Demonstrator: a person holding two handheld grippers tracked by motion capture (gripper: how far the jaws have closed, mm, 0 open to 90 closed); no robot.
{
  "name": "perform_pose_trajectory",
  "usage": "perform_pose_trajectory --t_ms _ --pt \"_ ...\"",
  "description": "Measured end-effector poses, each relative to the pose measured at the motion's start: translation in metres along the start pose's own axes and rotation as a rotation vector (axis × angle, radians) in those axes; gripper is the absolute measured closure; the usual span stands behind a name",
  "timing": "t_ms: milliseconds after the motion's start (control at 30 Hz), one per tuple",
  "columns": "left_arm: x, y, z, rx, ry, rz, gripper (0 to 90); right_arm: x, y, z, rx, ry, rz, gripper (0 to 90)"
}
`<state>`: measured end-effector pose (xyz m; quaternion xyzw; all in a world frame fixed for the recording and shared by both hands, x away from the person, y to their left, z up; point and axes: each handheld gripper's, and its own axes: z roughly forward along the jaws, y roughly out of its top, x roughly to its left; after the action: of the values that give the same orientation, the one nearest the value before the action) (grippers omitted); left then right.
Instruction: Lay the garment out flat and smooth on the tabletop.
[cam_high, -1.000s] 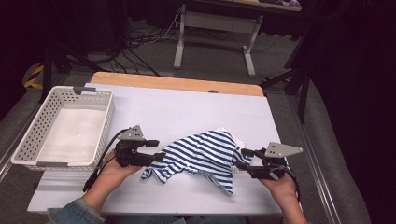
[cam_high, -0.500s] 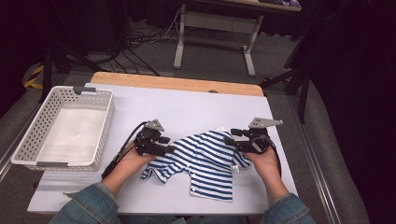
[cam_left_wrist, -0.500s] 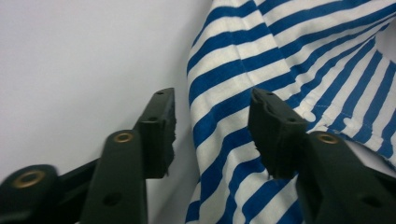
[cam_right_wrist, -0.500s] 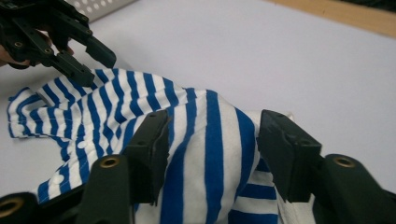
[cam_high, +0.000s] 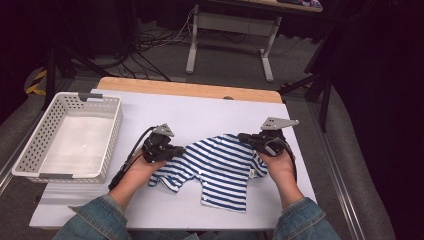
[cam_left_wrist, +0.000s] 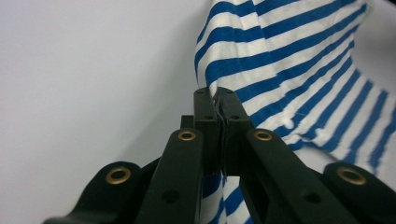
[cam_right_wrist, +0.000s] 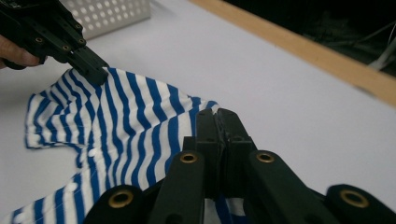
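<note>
Since a second ago, your hands have moved up the table and the striped shirt (cam_high: 220, 167) lies flatter on the white table (cam_high: 200, 112). Left gripper (cam_high: 176, 149) and right gripper (cam_high: 243, 137) have just clamped shut on its shoulders. Next, you lift and fold it evenly.

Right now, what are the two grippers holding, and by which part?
Both hold the striped shirt: the left gripper pinches its left shoulder edge, the right gripper its right shoulder edge, jaws shut on the fabric.
</note>
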<state>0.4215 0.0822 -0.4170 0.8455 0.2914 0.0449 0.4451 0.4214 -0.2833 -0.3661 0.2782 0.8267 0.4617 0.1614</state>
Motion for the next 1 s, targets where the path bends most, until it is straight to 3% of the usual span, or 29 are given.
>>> perform_pose_trajectory --t_ms 33,100,167,267,333,367,567,633,700,733,833,933,1000 --pt "-0.004 0.003 -0.015 -0.05 0.028 0.014 88.1 0.008 0.01 -0.011 -0.039 -0.01 -0.039 88.3" --pt "-0.01 0.003 -0.029 -0.087 0.046 0.028 88.1 0.015 0.016 -0.023 -0.084 -0.009 -0.075 88.3" --pt "-0.012 0.002 -0.035 -0.098 0.046 0.039 88.0 0.022 0.017 -0.031 -0.114 0.0 -0.09 88.2" --pt "-0.023 -0.006 -0.043 -0.068 0.014 0.071 87.9 0.03 0.012 -0.034 -0.117 0.034 -0.096 88.2" --pt "-0.029 -0.016 -0.042 -0.015 -0.029 0.085 87.7 0.039 0.001 -0.034 -0.083 0.071 -0.105 88.2" --pt "-0.032 -0.027 -0.039 0.026 -0.076 0.082 87.7 0.048 -0.015 -0.032 -0.029 0.124 -0.103 88.2" --pt "-0.032 -0.044 -0.027 0.122 -0.17 0.061 87.3 0.063 -0.048 -0.029 0.076 0.205 -0.087 88.2" --pt "-0.03 -0.045 -0.022 0.145 -0.213 0.048 82.8 0.068 -0.058 -0.027 0.114 0.231 -0.084 88.2" --pt "-0.029 -0.044 -0.021 0.132 -0.223 0.043 77.5 0.068 -0.061 -0.026 0.129 0.241 -0.079 88.2" --pt "-0.029 -0.043 -0.022 0.123 -0.226 0.038 67.9 0.068 -0.066 -0.022 0.156 0.248 -0.075 87.9" --pt "-0.025 -0.037 -0.023 0.08 -0.232 0.031 61.7 0.067 -0.068 -0.02 0.167 0.258 -0.073 85.8" --pt "-0.019 -0.028 -0.027 0.032 -0.217 0.021 54.5 0.065 -0.065 -0.024 0.122 0.251 -0.073 73.3" --pt "-0.014 -0.021 -0.026 0.008 -0.186 0.012 51.1 0.062 -0.062 -0.028 0.084 0.234 -0.06 62.6"
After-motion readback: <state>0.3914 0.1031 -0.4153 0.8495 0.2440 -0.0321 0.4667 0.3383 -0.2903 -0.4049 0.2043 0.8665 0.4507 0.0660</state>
